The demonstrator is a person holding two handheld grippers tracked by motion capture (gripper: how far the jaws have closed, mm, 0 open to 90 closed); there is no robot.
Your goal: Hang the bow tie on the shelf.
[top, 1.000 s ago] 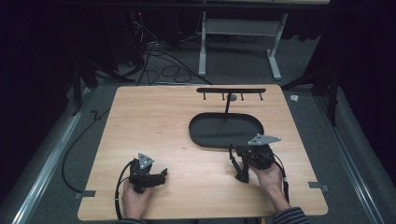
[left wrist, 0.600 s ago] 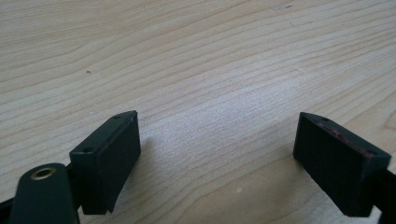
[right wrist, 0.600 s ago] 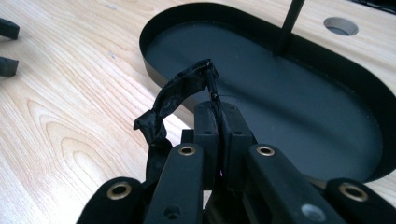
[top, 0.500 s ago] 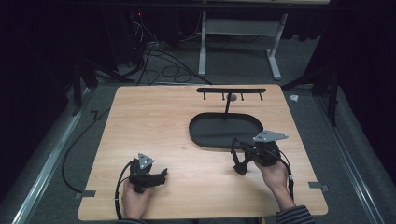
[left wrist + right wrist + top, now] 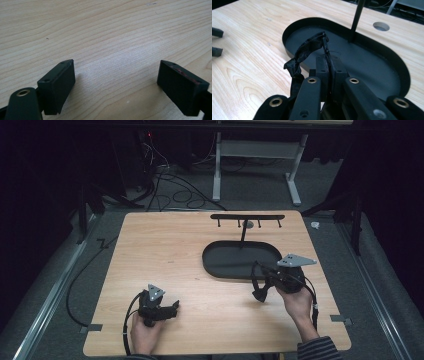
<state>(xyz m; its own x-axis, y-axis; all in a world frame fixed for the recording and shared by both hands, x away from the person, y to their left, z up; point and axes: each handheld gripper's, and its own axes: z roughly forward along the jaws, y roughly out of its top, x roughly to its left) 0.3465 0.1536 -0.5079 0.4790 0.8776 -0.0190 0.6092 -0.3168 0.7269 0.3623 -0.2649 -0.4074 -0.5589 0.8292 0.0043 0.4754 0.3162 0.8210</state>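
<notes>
- R gripper [image 5: 265, 282] pressed together, pinching a black fabric band [image 5: 305, 51] – looks like a hair tie or a scrunchie, can't tell which. In the right gripper view the jaws meet on a thin part of it; the rest loops up and to the left, then drops beside the jaws.
- Change vs 1 s ago: R hand [image 5: 296, 301] has lifted and tipped. The gripper sat lower, by the near rim of the tray, and its grey plate now rides higher and further right. The band now hangs free off the gripper, dangling over the tabletop [image 5: 165, 250] just in front of the tray's near edge.
- Black oval tray [image 5: 220, 262] unchanged, nothing lying in it that I can make out. A thin post [image 5: 243, 234] rises from its far side to a crossbar w/ small hooks [image 5: 247, 217].
- L gripper [image 5: 172, 307] spread wide, nothing between the jaws, only bare wood in the left gripper view. It rests low on the tabletop near the front-left, well apart from the tray, same as in both earlier pics.
- Meaning, as a judgement: the pick looks done, the carry has begun. Prob. next is to bring the band up to a hook on the crossbar, or set it in the tray – can't say which.
- Risk: the grip is on a thin strand, so the band could slip or swing on the way.
</notes>
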